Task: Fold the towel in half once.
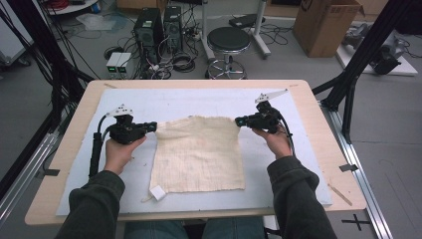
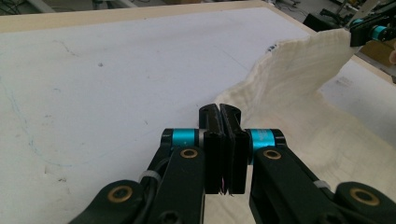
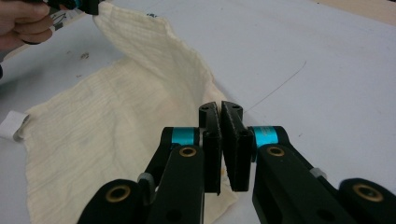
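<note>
Nearest the person, we note a small white tag [image 1: 158, 192] at the near left corner of a cream woven cloth [image 1: 198, 157], which lies spread on the white mat [image 1: 79, 184] covering the wooden table [image 1: 45, 204]. Both sleeved forearms reach in over the near edge. The left gripper [image 1: 151, 126] sits at the cloth's far left corner, its jaws pressed together on that corner, which is raised off the mat. The right gripper [image 1: 241, 120] is likewise closed on the far right corner, held slightly lifted. In the left gripper view we see the cloth's far edge rising toward the opposite gripper. Beyond the table stand a black stool [image 1: 228, 44], computer towers [image 1: 149, 27] and a cardboard box [image 1: 326, 22].
</note>
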`<state>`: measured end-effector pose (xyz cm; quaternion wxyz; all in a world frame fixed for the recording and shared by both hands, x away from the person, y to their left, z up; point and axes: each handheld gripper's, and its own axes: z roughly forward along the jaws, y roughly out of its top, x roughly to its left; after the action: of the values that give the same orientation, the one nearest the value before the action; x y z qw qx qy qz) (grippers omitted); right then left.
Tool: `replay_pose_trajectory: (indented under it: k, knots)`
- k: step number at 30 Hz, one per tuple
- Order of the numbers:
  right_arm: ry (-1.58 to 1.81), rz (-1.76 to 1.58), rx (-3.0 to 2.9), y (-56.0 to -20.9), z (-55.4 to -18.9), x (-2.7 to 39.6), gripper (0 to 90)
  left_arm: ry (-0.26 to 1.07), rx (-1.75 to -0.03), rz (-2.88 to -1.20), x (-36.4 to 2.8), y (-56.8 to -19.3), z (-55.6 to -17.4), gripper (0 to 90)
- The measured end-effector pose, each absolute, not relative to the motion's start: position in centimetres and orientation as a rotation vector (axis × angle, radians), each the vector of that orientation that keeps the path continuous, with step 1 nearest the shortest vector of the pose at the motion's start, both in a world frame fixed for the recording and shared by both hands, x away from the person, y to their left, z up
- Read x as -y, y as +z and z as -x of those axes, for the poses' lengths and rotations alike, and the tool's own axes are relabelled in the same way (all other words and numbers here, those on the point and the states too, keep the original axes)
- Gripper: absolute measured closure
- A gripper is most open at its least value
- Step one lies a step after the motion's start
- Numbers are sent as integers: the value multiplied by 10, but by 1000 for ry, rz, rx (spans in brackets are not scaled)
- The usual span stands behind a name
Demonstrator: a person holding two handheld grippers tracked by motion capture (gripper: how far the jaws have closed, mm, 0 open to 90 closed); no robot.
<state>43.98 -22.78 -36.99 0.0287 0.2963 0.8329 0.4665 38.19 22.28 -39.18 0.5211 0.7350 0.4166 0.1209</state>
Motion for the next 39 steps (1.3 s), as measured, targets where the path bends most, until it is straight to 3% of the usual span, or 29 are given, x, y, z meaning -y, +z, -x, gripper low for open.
replay_pose_trajectory:
  k: [39]
  knots:
    - [1446, -752, -2646, -363, -396, 225, 866, 281, -891, -1826, -232, -399, -331, 878]
